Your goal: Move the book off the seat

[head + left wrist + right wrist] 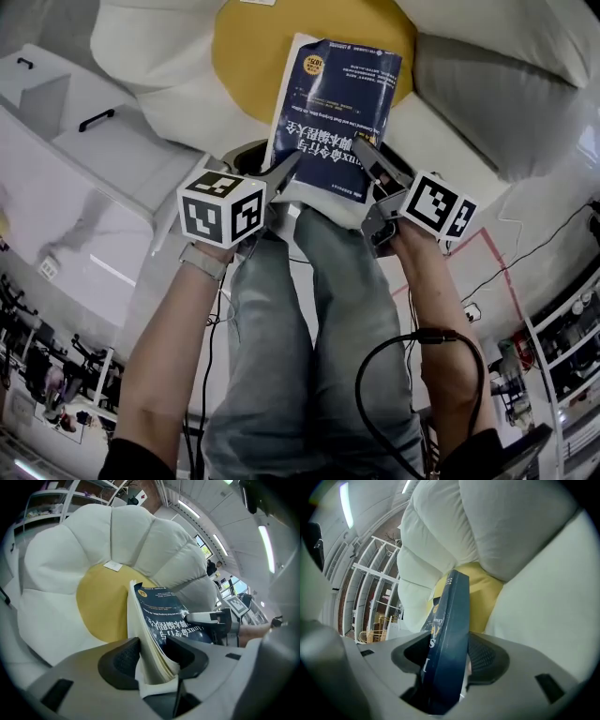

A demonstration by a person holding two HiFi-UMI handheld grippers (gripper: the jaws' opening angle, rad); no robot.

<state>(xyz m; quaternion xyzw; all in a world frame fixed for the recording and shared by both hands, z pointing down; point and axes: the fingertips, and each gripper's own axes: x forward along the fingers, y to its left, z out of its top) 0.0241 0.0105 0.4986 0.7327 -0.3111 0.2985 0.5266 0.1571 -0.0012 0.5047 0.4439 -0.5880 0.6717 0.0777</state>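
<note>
Above the white-and-yellow cushioned seat, left claw: half-spread, pinching dark blue paperback book by its page edge
right claw: half-spread, pinching the spine

White cabinets with black handles stand left — strip lights overhead, metal shelving beyond.

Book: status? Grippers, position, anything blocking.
Left gripper shut on the book at its page edge, right gripper shut on its spine. Book held over the yellow seat cushion, not yet moved off. Nothing visible in the way.
</note>
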